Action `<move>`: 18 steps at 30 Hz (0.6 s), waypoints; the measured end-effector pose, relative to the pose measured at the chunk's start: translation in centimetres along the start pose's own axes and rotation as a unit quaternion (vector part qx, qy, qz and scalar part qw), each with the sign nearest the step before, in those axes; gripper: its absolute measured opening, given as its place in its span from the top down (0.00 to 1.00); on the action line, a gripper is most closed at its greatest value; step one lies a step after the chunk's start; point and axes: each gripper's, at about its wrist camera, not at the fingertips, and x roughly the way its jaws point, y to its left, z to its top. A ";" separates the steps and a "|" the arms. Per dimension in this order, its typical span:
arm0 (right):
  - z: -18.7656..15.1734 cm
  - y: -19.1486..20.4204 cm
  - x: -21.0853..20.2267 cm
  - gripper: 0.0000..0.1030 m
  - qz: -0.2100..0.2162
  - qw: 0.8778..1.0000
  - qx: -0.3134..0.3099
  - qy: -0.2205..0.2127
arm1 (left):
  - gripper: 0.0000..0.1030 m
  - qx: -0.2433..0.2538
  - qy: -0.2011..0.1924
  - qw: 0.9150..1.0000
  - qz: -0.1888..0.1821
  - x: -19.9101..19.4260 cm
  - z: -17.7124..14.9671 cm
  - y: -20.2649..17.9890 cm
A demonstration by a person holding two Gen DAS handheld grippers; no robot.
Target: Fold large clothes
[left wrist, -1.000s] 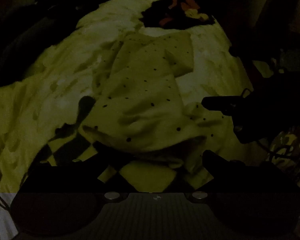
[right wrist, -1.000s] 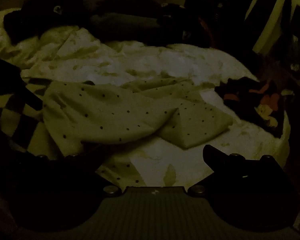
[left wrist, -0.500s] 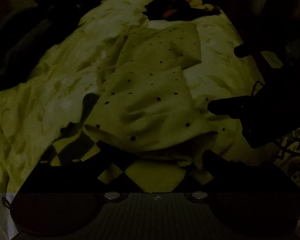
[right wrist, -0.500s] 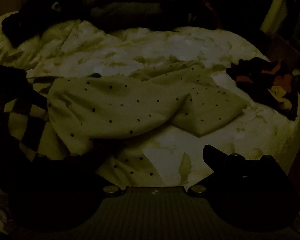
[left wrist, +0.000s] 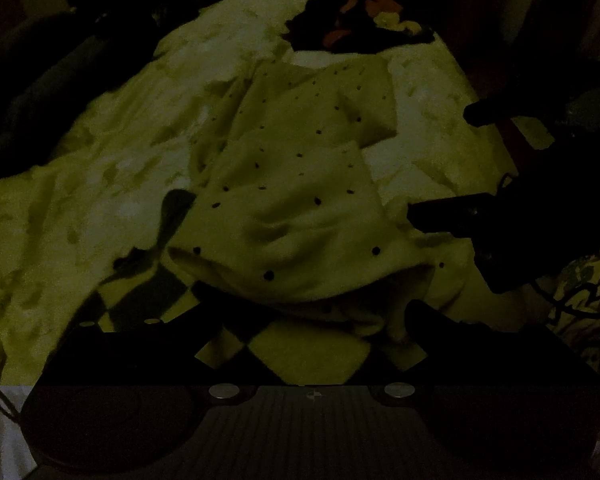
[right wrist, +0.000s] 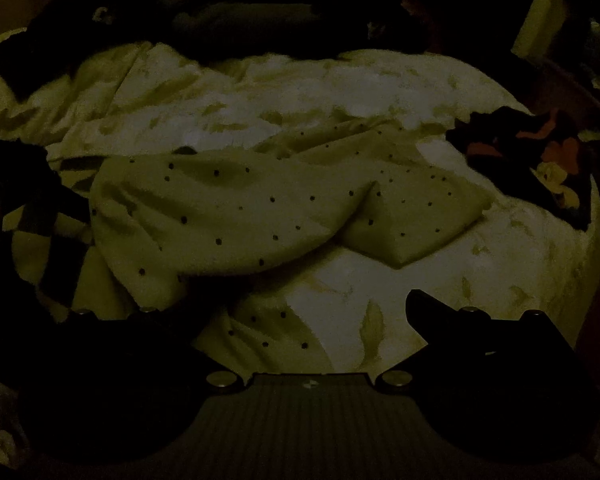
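Observation:
The scene is very dark. A pale garment with small dark dots lies folded over on a light bedspread, and it also shows in the right wrist view. Under its near end lies a dark-and-light checkered cloth, which also shows at the left of the right wrist view. My left gripper is open just above the checkered cloth at the garment's near edge. My right gripper is open over the garment's dotted edge; it also shows at the right of the left wrist view, its two fingers apart.
A dark cloth with orange and yellow patches lies at the bed's far end, also seen in the right wrist view. Dark clothes are piled along the bed's far side. The bed's edge falls off at the right.
Both views have pulled back a little from the garment. In the left wrist view the right gripper's two fingers now show further apart. The garment lies as before.

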 end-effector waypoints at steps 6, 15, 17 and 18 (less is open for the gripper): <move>0.2 -0.2 0.1 0.00 -0.019 1.000 0.014 -0.004 | 0.00 -0.003 -0.016 1.000 -0.020 -0.3 -0.5 0.7; -0.1 -0.1 0.3 0.00 -0.041 0.998 0.040 -0.013 | 0.00 -0.010 -0.038 0.998 -0.040 -0.6 -1.1 2.1; -0.2 0.0 0.2 0.00 -0.046 0.998 0.039 -0.015 | 0.00 -0.013 -0.039 0.998 -0.044 -0.6 -1.1 2.4; -0.3 0.1 0.1 0.00 -0.047 0.998 0.039 -0.016 | 0.00 -0.015 -0.041 0.998 -0.045 -0.7 -1.2 2.6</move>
